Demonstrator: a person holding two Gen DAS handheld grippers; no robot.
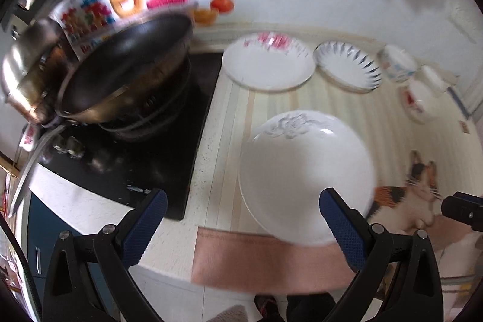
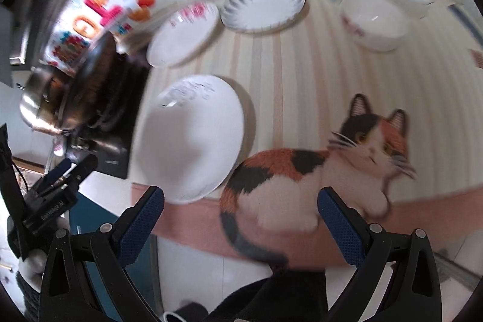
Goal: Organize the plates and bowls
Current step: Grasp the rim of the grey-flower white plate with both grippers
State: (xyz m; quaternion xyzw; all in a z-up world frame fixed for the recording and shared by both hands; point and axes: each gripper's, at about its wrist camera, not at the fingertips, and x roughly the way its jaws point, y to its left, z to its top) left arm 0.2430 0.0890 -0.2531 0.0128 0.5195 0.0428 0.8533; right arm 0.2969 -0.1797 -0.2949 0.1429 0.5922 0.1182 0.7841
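A white plate with a grey flower print [image 1: 305, 171] [image 2: 190, 138] lies near the mat's front edge. Farther back sit a plate with pink print [image 1: 268, 62] [image 2: 184, 35] and a blue-rayed dish [image 1: 347, 65] [image 2: 262, 5]. Several white bowls [image 1: 419, 98] [image 2: 374, 20] stand at the far right. My left gripper [image 1: 241, 216] is open just short of the grey-flower plate, its right finger [image 1: 341, 222] over the plate's near rim. My right gripper [image 2: 240, 213] is open above the mat's cat picture, nothing between its fingers. The left gripper [image 2: 57, 180] also shows at the right wrist view's left edge.
A striped mat with a calico cat picture [image 2: 317, 168] [image 1: 416, 201] covers the counter. A black cooktop [image 1: 145, 147] holds a dark frying pan [image 1: 126, 71] [image 2: 90, 86] beside a steel pot [image 1: 27, 80]. The counter's front edge runs just below the grippers.
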